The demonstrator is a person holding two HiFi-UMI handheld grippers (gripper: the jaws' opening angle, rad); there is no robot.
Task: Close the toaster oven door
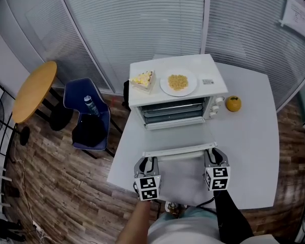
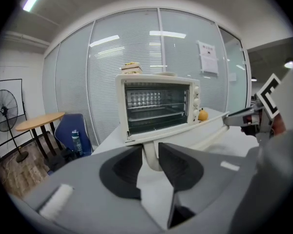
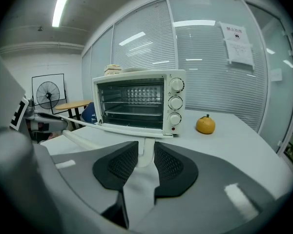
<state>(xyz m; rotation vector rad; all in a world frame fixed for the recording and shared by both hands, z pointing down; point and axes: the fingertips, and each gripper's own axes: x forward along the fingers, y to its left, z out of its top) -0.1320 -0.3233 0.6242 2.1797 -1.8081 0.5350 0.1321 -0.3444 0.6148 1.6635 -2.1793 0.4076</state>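
Note:
The white toaster oven (image 1: 178,98) stands on the white table (image 1: 254,151) with its door (image 2: 185,128) swung down and open, racks showing inside. The door's white handle bar (image 1: 180,150) runs across in front of me. My left gripper (image 1: 147,161) is shut on the handle's left post (image 2: 150,155), whose white stem sits between the dark pads (image 2: 124,167). My right gripper (image 1: 213,157) is shut on the right post (image 3: 146,147), both ribbed pads (image 3: 171,165) against it. Each gripper view shows the other gripper at the far end of the bar.
On the oven's top sit a plate of yellow food (image 1: 178,83) and a cake slice (image 1: 143,79). An orange (image 1: 233,103) lies right of the oven. Left of the table are a blue chair (image 1: 104,123) with a bottle (image 1: 90,104) and a round wooden table (image 1: 34,90). Glass walls stand behind.

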